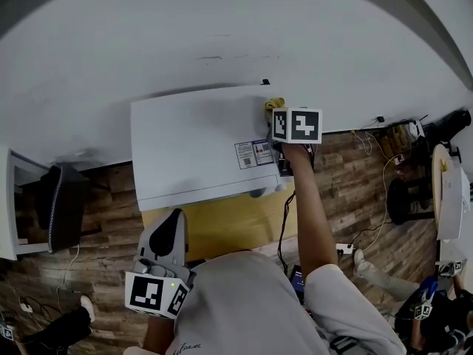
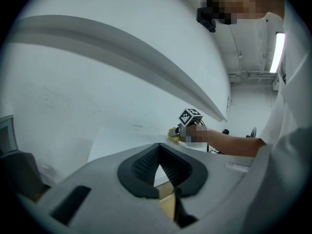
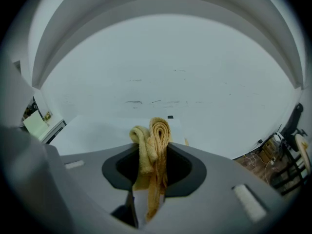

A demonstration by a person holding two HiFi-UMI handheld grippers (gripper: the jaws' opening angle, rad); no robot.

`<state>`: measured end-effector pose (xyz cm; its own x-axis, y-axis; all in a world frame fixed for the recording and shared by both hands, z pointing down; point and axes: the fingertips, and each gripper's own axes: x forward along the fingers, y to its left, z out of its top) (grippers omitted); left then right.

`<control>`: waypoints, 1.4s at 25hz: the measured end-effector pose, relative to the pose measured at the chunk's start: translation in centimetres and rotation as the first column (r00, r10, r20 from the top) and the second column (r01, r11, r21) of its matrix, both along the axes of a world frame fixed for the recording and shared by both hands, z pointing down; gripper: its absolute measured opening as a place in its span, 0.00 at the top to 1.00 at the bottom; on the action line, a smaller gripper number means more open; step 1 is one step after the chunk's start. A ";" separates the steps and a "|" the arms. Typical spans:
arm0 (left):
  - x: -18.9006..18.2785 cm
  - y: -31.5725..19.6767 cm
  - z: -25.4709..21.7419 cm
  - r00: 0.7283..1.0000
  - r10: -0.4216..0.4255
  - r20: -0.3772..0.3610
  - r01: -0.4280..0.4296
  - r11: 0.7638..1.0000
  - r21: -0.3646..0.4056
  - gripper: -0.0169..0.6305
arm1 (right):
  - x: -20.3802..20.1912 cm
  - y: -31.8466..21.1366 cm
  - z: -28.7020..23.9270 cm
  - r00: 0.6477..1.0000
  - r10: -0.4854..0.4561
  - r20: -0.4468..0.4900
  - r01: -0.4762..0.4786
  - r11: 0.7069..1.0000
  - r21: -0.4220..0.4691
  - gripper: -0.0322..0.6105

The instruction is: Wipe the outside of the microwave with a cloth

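Right gripper (image 3: 154, 152): jaws clamped on a yellow cloth (image 3: 155, 130), whose rolled folds stand up between them.
Left gripper (image 2: 158, 165): jaws closed tip to tip with nothing between them. It is held low by the person's torso, over the front edge of the table (image 1: 222, 228) and well apart from the microwave (image 1: 196, 143).
Wall (image 1: 222, 35): white, just behind the microwave.
Microwave: white box seen from above, standing on the table.
Table: yellow top showing in front of the microwave.
Cloth: at the right rear corner of the microwave's top. I cannot tell whether it presses on the surface.
Sticker (image 1: 254, 154): on the microwave's top, near its right front.
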<state>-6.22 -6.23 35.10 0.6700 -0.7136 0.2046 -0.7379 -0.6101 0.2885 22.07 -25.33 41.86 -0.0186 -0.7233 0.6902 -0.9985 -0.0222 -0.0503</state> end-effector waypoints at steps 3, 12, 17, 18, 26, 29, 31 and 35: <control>-0.4 0.2 0.1 1.000 -0.006 -0.003 0.006 1.000 -0.004 0.99 | -1.5 -0.1 0.1 1.000 -0.017 0.006 0.017 1.000 -0.001 0.76; -1.8 0.8 0.3 0.999 -0.041 -0.012 0.041 0.999 -0.002 0.99 | -7.0 -0.9 0.2 0.994 -0.093 0.059 0.093 0.996 0.008 0.76; -2.7 1.2 0.3 0.997 -0.069 -0.017 0.069 0.998 -0.001 0.99 | -10.7 -1.4 0.1 0.985 -0.151 0.080 0.151 0.989 0.014 0.76; -2.9 1.2 0.3 0.997 -0.074 -0.018 0.074 0.997 -0.001 0.99 | -11.5 -1.5 0.1 0.983 -0.163 0.086 0.162 0.987 0.014 0.76; -4.0 1.0 -0.1 0.994 -0.105 -0.010 0.105 0.994 0.002 0.99 | -17.8 -2.6 0.0 0.959 -0.251 0.129 0.250 0.968 0.024 0.76; -4.8 1.0 -0.1 0.993 -0.121 -0.002 0.121 0.993 0.001 0.99 | -20.6 -2.8 0.1 0.946 -0.289 0.148 0.289 0.957 0.026 0.76; -5.3 1.0 -0.1 0.991 -0.132 -0.001 0.132 0.991 0.000 0.99 | -22.3 -2.9 0.1 0.938 -0.313 0.150 0.313 0.949 0.026 0.76; -6.1 0.9 0.1 0.989 -0.148 0.000 0.148 0.989 -0.003 0.99 | -24.7 -3.0 0.3 0.925 -0.344 0.160 0.344 0.939 0.028 0.76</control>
<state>-12.35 -5.31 35.23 0.5569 -0.8045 0.2068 -0.8201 -0.4931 0.2903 -2.67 -28.35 42.13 -0.3766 -0.6523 0.6578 -0.9234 0.3209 -0.2105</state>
